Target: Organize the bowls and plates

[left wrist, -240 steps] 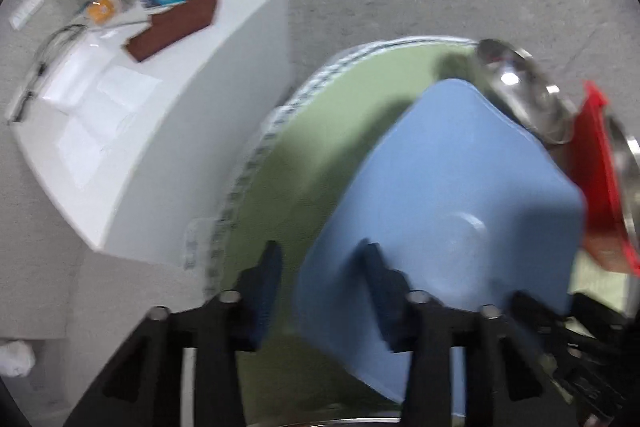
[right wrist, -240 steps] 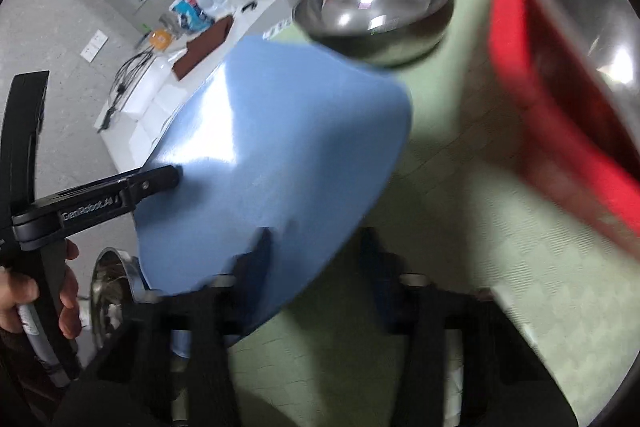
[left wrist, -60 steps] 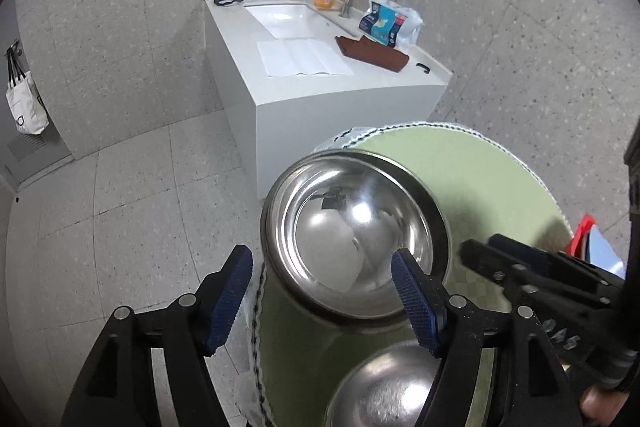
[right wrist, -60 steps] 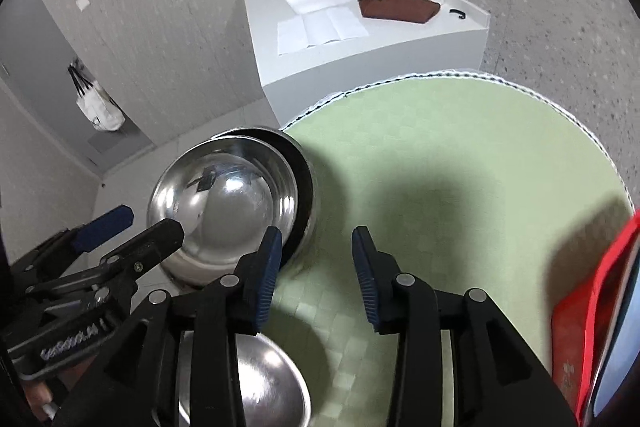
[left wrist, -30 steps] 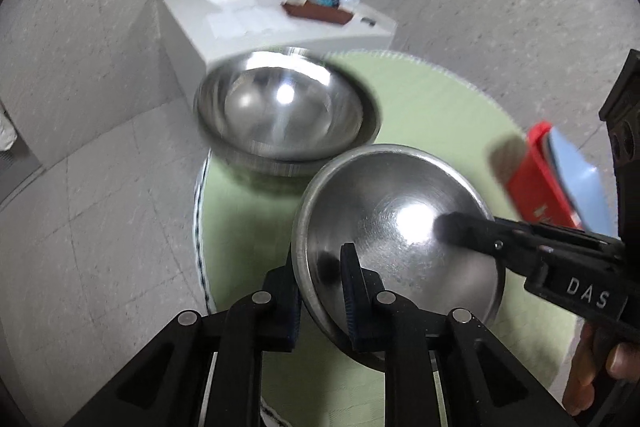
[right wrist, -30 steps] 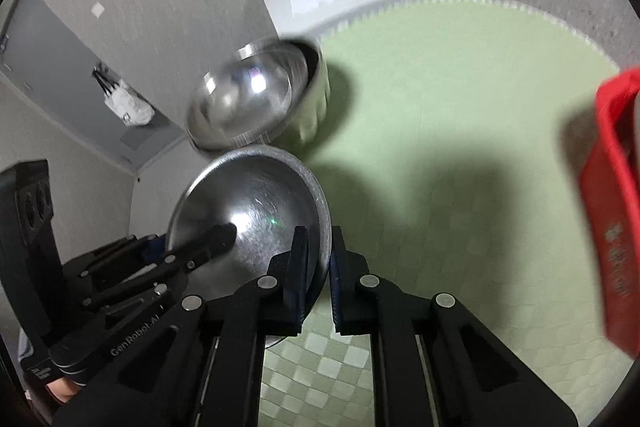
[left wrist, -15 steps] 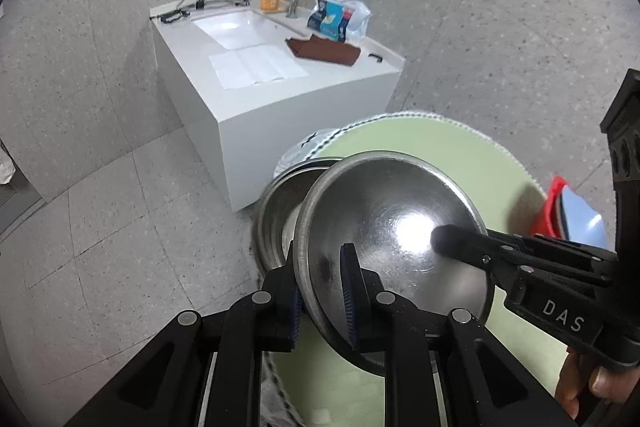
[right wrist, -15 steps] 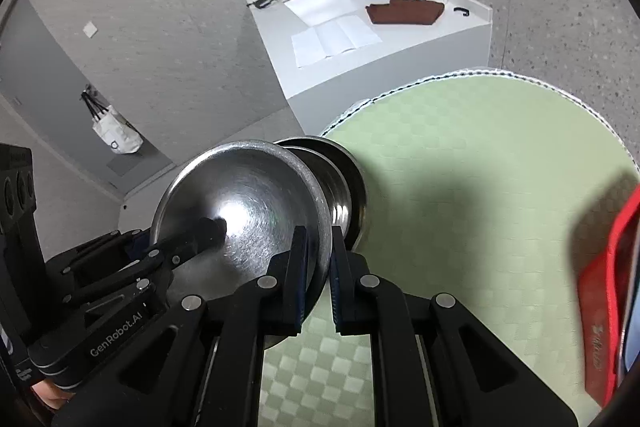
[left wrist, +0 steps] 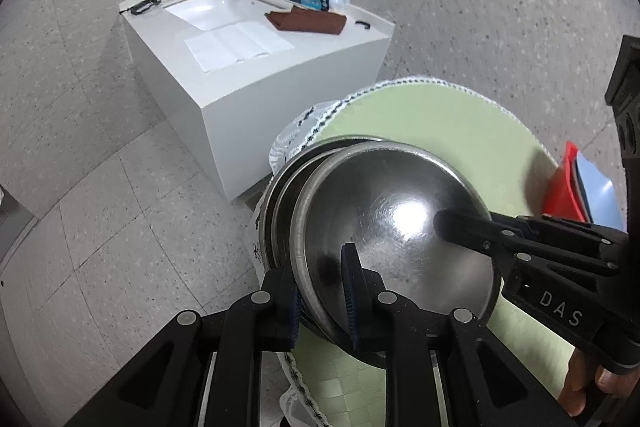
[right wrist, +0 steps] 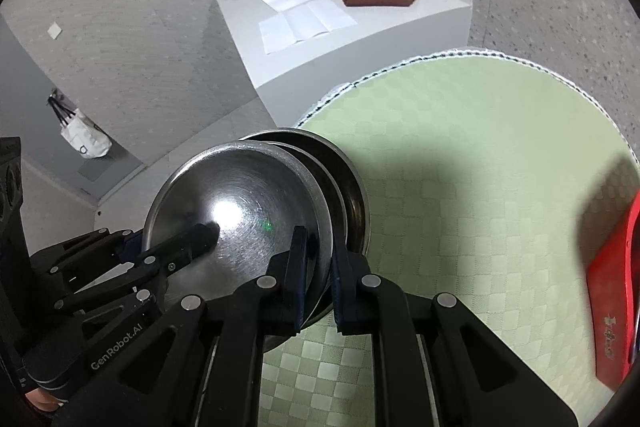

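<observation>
A shiny steel bowl (left wrist: 392,211) (right wrist: 240,203) hangs between both grippers, tilted over a stack of nested steel bowls (left wrist: 280,203) (right wrist: 350,195) at the edge of the green round table (left wrist: 440,119) (right wrist: 480,155). My left gripper (left wrist: 320,279) is shut on the bowl's near rim. My right gripper (right wrist: 320,253) is shut on the opposite rim. One finger (left wrist: 472,231) of the right gripper lies inside the bowl, as does a left finger (right wrist: 192,241). Whether the held bowl touches the stack I cannot tell. A red plate (left wrist: 564,187) (right wrist: 612,287) with a blue plate (left wrist: 600,195) stands at the table's right.
A white sink counter (left wrist: 280,79) (right wrist: 360,27) stands just beyond the table, with papers, a brown cloth (left wrist: 308,21) and a snack bag on it. A white bag (right wrist: 86,143) sits by the wall on the tiled floor. A hand shows at the lower right (left wrist: 600,383).
Both grippers have carried the steel bowl across the table until it overlaps the nested bowls. Two seconds ago both stood open, and eight seconds ago a blue plate was between their fingers.
</observation>
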